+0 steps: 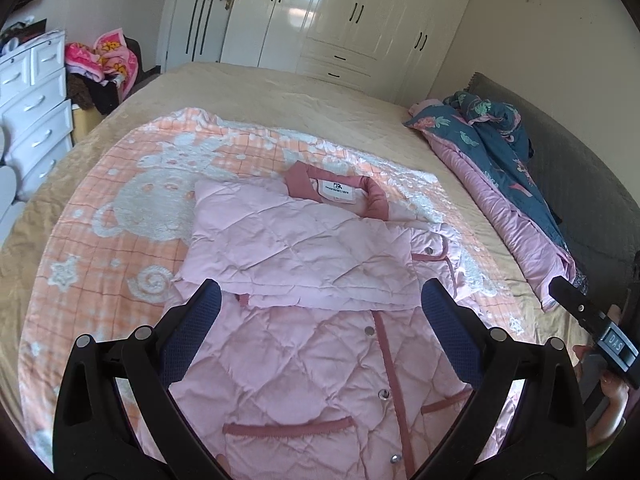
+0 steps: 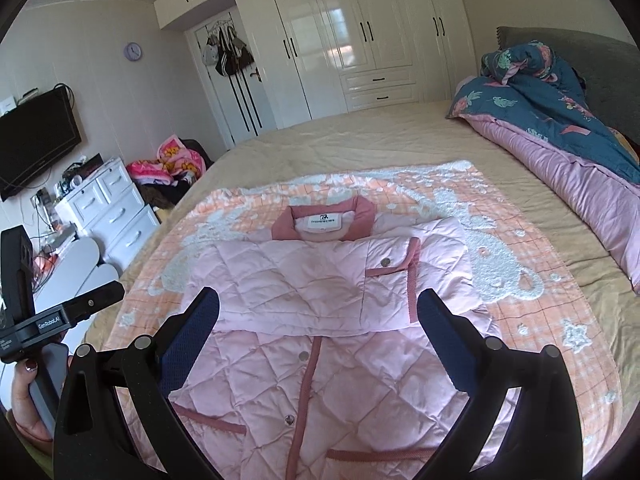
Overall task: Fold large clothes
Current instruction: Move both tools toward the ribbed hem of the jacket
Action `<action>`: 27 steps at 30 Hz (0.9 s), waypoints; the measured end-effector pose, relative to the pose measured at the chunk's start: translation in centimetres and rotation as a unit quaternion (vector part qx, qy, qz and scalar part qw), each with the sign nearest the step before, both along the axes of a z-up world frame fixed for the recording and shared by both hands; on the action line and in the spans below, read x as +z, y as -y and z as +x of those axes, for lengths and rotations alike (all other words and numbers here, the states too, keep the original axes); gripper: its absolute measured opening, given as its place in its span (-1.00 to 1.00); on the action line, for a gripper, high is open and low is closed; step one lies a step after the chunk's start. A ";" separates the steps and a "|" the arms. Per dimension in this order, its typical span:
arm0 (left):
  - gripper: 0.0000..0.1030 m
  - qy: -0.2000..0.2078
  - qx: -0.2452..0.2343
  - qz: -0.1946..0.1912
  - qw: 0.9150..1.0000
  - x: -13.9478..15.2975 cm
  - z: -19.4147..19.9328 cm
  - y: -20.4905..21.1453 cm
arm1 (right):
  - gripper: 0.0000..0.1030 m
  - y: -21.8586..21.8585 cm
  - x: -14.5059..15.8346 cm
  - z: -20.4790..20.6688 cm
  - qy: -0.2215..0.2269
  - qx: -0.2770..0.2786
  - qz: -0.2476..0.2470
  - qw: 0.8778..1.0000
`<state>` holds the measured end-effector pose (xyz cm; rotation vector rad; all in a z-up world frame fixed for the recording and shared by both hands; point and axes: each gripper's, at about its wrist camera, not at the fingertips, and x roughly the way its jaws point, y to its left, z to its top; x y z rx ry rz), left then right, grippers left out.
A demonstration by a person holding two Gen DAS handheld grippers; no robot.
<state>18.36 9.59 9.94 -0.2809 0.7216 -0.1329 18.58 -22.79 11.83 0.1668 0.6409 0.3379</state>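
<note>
A pale pink quilted jacket [image 1: 304,352] [image 2: 320,360] with darker pink trim, collar and snap buttons lies front-up on an orange-and-white blanket [image 1: 120,216] [image 2: 520,280] on the bed. Both sleeves are folded across its chest [image 1: 296,248] [image 2: 312,284]. My left gripper [image 1: 320,300] hovers open above the jacket's middle, nothing between its blue-padded fingers [image 1: 192,332]. My right gripper [image 2: 318,308] is open too, above the same area, holding nothing. Each gripper's body shows at the edge of the other's view, in a hand [image 2: 24,400].
The bed has a beige cover [image 1: 280,96] [image 2: 380,140]. A rolled blue floral quilt with pink lining [image 1: 500,168] [image 2: 560,128] lies along the grey headboard side. White drawers [image 1: 32,120] [image 2: 112,208] and piled clothes stand left of the bed; wardrobes behind.
</note>
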 end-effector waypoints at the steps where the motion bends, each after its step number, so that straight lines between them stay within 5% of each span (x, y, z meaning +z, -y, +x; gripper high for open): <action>1: 0.82 0.001 0.000 0.001 1.000 0.1 -0.3 0.0 | 0.92 0.2 0.2 -0.4 0.002 -0.001 0.001 1.000; 27: 0.82 -0.004 0.006 0.018 1.000 0.2 -7.9 2.6 | 0.92 3.9 2.0 -8.3 0.020 0.008 -0.017 1.000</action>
